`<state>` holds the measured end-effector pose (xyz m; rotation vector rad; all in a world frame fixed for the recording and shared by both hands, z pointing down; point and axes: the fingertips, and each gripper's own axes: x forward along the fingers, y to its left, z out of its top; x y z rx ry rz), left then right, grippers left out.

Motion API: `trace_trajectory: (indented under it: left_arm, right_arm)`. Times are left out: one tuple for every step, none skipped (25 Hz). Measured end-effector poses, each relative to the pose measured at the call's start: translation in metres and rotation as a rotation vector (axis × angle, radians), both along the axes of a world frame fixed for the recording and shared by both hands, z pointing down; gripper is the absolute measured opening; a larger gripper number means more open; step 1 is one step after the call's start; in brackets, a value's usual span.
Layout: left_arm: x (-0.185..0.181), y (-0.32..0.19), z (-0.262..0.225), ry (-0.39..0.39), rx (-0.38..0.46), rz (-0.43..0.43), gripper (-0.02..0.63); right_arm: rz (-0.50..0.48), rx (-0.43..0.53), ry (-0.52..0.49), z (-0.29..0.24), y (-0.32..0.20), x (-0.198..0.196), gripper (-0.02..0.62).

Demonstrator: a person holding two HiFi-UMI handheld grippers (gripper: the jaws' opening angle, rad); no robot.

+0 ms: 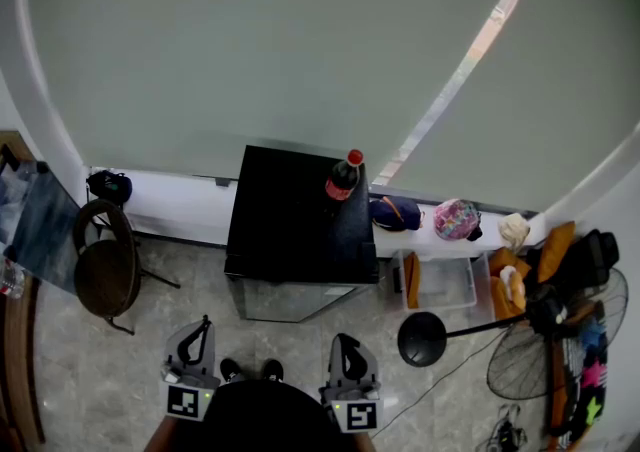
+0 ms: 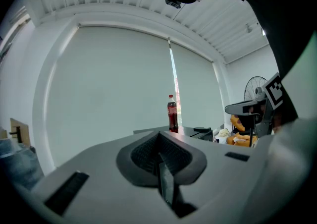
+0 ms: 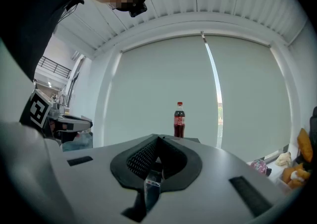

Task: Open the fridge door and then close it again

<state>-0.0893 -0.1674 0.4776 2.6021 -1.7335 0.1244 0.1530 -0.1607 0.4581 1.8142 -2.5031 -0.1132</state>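
We are looking at a black box-shaped fridge [image 1: 300,215] that is carrying a dark plastic cola bottle [image 1: 342,180] with a red cap and a red label. The plain roller blind [image 1: 250,50] is showing pale grey-green. The left gripper [image 1: 204,324] and right gripper [image 1: 339,340] are showing grey bodies and black-and-white square markers. The round patterned cap [image 1: 457,219] is showing pink, the mottled stone floor [image 1: 200,290] grey-beige.

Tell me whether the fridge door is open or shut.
Shut. In the head view the fridge door sits flush under the black top, with no panel swung out toward the person.
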Motion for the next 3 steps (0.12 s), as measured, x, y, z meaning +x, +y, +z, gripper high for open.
trace_trajectory:
  left_arm:
    - [0.0007,-0.0003,0.0005,-0.003,-0.001,0.005,0.006]
    - [0.0017,-0.0007,0.0009,-0.006,0.0,0.011,0.006]
    - [0.0029,-0.001,0.0012,-0.009,0.001,0.016,0.006]
  right_arm:
    - [-0.002,-0.004,0.001,0.0009,0.0001,-0.0003,0.011]
    - [-0.003,-0.007,0.001,0.0015,0.0001,-0.0005,0.011]
    - [-0.003,-0.009,0.001,0.0021,0.0001,-0.0007,0.011]
